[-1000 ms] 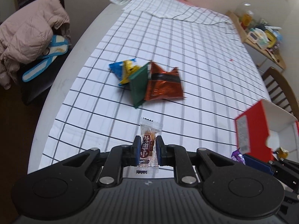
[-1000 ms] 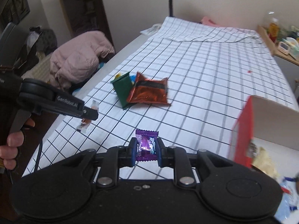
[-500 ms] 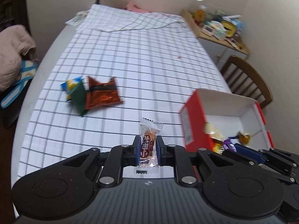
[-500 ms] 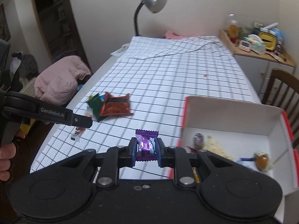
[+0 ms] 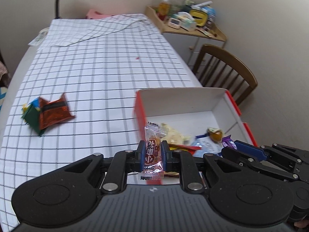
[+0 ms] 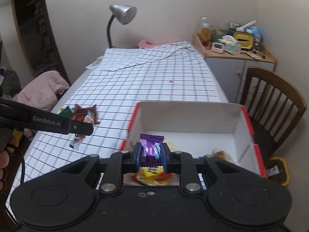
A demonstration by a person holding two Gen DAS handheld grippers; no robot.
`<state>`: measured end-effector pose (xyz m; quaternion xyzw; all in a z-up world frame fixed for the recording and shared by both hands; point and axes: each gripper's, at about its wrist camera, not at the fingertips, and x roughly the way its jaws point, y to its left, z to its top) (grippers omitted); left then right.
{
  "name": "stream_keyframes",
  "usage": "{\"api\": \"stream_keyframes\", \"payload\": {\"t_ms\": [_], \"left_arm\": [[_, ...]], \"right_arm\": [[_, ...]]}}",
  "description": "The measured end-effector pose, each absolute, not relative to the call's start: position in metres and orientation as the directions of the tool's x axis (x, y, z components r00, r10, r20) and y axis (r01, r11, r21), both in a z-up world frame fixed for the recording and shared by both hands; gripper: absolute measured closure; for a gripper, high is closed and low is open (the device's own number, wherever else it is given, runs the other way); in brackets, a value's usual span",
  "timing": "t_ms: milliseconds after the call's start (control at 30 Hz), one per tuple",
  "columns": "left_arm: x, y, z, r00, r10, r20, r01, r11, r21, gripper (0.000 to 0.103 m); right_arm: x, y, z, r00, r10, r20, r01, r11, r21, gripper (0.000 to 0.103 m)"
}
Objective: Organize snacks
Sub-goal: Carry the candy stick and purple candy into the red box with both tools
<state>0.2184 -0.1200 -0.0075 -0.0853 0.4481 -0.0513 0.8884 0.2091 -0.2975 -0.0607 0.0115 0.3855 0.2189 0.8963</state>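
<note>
My left gripper [image 5: 153, 152] is shut on a clear-wrapped red candy [image 5: 152, 147] and holds it over the near left edge of the red-and-white box [image 5: 185, 100]. My right gripper [image 6: 150, 153] is shut on a purple candy [image 6: 151, 148] above the box [image 6: 189, 116]. The right gripper also shows at the right of the left wrist view [image 5: 229, 147]. Several snacks lie in the box, among them an amber wrapped sweet [image 5: 215, 134]. A pile of packets, orange [image 5: 53, 113] and green [image 5: 31, 117], lies on the checked cloth at the left.
The table [image 5: 96, 67] carries a checked cloth with a folded part at the far end. A wooden chair [image 6: 274, 104] stands right of the box. A desk lamp [image 6: 121, 15] is at the far end, a cluttered cabinet [image 6: 237, 48] behind, a pink jacket [image 6: 42, 89] to the left.
Both grippers have swung right, from the packet pile to over the box, each still holding its candy. The box now lies directly in front of both.
</note>
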Motion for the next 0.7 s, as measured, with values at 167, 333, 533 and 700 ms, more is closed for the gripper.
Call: {"api": "stream_keyframes", "payload": {"t_ms": [167, 333, 533, 700], "left_arm": [[0.230, -0.151, -0.010, 0.592, -0.167, -0.789, 0.047, 0.984, -0.173, 0.087], [0.248, -0.177, -0.019, 0.572, -0.171, -0.802, 0.072, 0.985, -0.158, 0.087], [0.273, -0.199, -0.038, 0.538, -0.163, -0.827, 0.083, 0.987, -0.141, 0.087], [0.296, -0.207, -0.055, 0.506, -0.164, -0.847, 0.084, 0.987, -0.141, 0.087]], "right_arm": [[0.215, -0.326, -0.070, 0.622, 0.356, -0.697, -0.340, 0.925, 0.169, 0.084], [0.226, -0.354, -0.084, 0.623, 0.313, -0.717, -0.282, 0.945, 0.168, 0.084], [0.239, -0.374, -0.104, 0.606, 0.278, -0.746, -0.241, 0.957, 0.160, 0.084], [0.250, -0.377, -0.120, 0.582, 0.269, -0.767, -0.243, 0.958, 0.151, 0.084]]}}
